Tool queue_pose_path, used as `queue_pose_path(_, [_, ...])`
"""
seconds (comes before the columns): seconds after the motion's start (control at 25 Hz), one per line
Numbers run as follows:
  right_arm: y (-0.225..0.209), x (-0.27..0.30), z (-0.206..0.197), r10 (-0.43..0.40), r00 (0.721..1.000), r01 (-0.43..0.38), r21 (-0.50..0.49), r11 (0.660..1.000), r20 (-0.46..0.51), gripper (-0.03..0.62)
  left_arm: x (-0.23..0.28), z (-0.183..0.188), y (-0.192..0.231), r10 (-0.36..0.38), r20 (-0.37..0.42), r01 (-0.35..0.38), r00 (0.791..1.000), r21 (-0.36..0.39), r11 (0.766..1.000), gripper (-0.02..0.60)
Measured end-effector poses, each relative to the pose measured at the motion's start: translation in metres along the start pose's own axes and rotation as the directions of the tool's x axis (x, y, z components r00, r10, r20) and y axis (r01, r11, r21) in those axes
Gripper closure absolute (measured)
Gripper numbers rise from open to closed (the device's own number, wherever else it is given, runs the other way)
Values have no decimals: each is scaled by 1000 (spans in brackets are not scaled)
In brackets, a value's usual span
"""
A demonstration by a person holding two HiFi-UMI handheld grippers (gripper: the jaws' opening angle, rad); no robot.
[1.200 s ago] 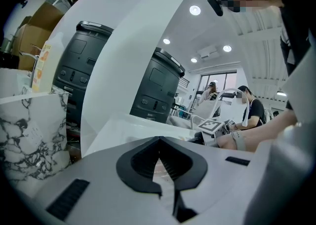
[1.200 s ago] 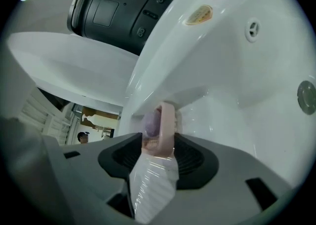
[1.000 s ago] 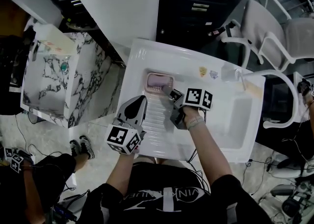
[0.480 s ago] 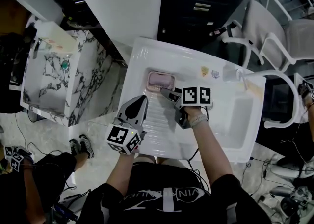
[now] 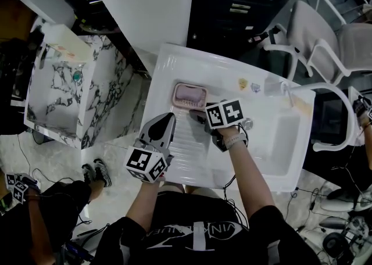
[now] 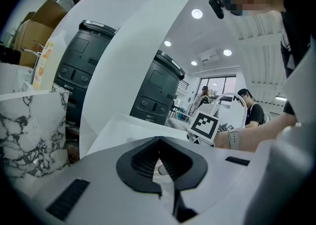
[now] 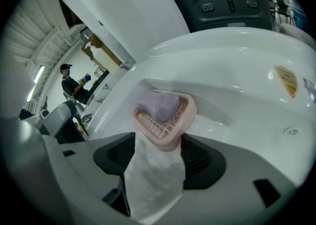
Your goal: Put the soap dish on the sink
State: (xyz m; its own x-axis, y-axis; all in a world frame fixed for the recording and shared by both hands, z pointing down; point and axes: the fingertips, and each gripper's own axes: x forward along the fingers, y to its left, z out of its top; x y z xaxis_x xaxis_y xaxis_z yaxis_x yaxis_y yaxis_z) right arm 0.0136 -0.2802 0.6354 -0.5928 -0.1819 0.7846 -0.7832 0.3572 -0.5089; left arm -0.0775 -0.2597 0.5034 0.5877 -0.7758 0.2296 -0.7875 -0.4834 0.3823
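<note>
Right gripper (image 5: 199,116) has rolled, its jaws just opening, wide around the pink soap dish (image 5: 189,96) end — it rests on the sink (image 5: 224,71); left gripper (image 5: 167,117) closed, empty.

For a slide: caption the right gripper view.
Hand-held gripper, jaws just opened, straddles pink soap dish on white sink.

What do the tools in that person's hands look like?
Both the left gripper and right gripper are pale grey wedge-shaped shells with black ribbed pads, each carrying a white cube printed with black square markers. Worn: black printed T-shirt, pale wristband.
</note>
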Motion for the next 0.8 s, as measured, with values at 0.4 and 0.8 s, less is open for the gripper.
queue_pose_path(0.4, [-2,0,-8,-45,992,27,-147,989,-117,318,-4,-1,-1,0,2,0,1000,-11,1000,566])
queue_pose_path(0.8, [-9,0,-15,-165,968,100,-312,945,-189,318,-10,-4,-2,8,5,-8,1000,-19,1000,566])
